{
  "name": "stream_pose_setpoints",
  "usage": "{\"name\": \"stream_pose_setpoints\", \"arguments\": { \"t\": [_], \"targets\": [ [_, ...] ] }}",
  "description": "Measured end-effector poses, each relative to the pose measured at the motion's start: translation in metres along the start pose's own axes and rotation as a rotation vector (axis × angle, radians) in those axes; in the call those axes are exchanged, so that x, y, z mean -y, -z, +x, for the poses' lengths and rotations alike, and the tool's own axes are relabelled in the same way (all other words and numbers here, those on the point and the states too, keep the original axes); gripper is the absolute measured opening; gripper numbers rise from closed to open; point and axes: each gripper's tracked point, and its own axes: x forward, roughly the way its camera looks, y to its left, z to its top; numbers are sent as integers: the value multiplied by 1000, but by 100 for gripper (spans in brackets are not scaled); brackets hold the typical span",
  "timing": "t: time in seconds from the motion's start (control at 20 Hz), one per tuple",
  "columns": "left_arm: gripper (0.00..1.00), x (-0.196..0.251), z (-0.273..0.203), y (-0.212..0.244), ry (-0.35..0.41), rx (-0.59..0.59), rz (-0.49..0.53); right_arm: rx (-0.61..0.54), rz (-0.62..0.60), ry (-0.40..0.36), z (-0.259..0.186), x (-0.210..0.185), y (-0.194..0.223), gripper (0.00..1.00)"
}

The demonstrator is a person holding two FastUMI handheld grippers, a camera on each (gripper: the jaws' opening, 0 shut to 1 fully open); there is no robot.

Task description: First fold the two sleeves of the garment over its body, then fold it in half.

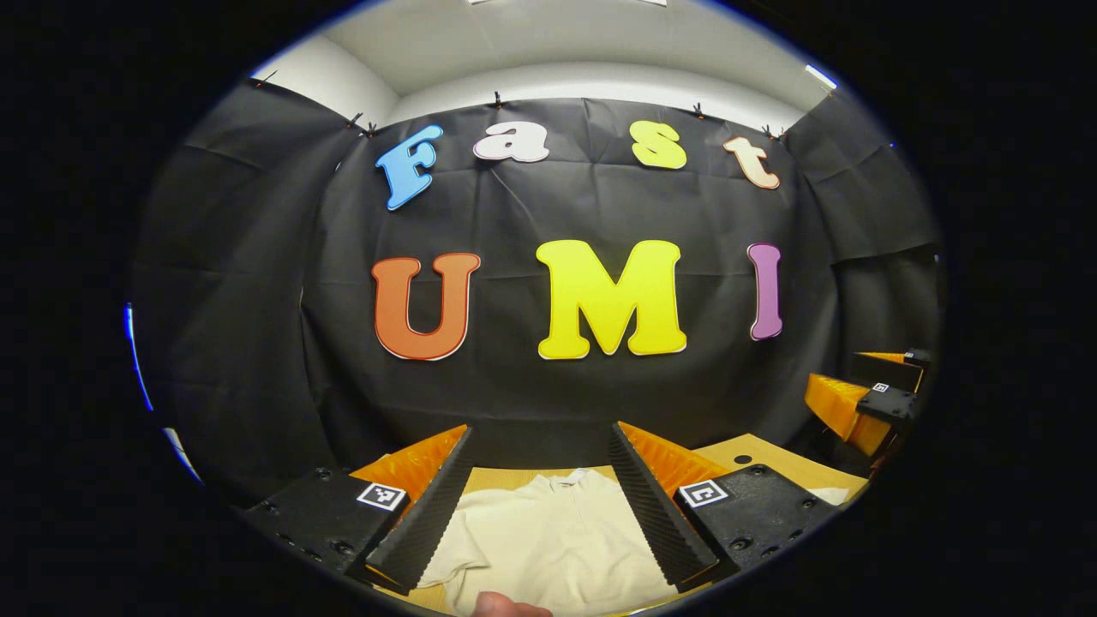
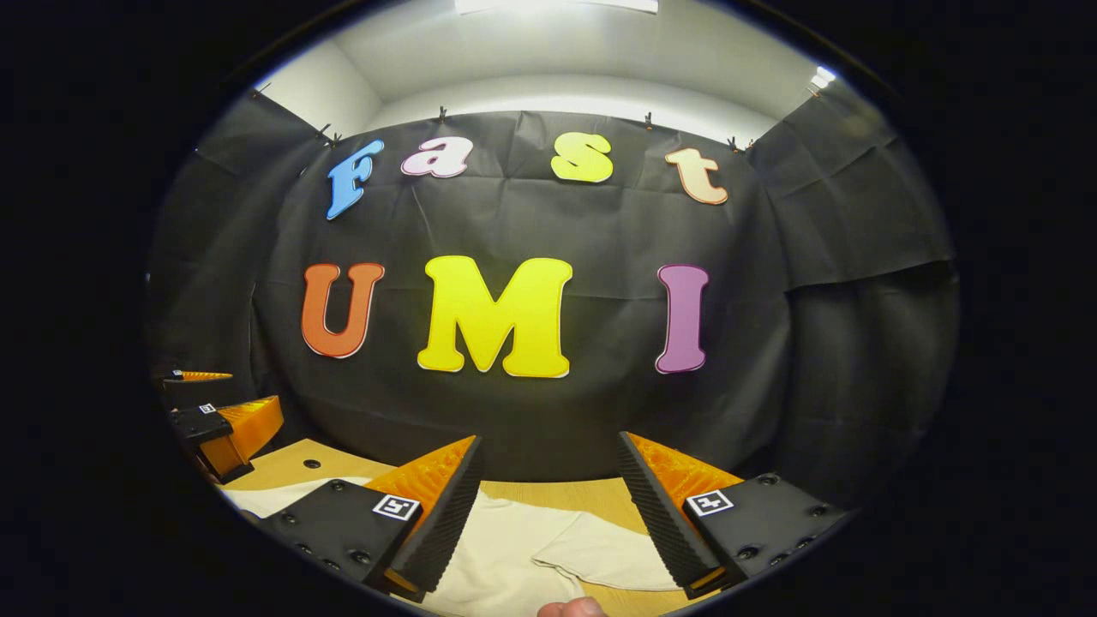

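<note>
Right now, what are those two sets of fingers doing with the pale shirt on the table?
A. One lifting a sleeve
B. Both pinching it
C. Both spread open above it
C: the left gripper and right gripper have fingers spread, the shirt lying flat between them.

Booth backdrop, both views.
Black cloth wall (image 1: 557,394) hangs straight ahead beyond the jaws, creased, wrapping round to both sides; small clips (image 1: 497,100) pin its top edge. Above the cloth, a white wall band (image 2: 548,94) and pale ceiling, with a bright ceiling light (image 2: 557,5) at the top centre. Below and past the jaws, a light wooden tabletop (image 2: 591,493) runs up to the cloth.
</note>
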Motion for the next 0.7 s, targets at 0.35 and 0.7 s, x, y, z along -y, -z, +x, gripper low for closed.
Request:
{"name": "stream_pose_setpoints", "arguments": {
  "t": [0.35, 0.7],
  "targets": [
    [99, 13, 1, 13, 18, -47, 7, -36, -25, 21, 0, 45, 11, 96],
    [99, 29, -5, 27, 49, -102, 35, -126, -53, 136, -8, 135, 43, 96]
  ]
}}
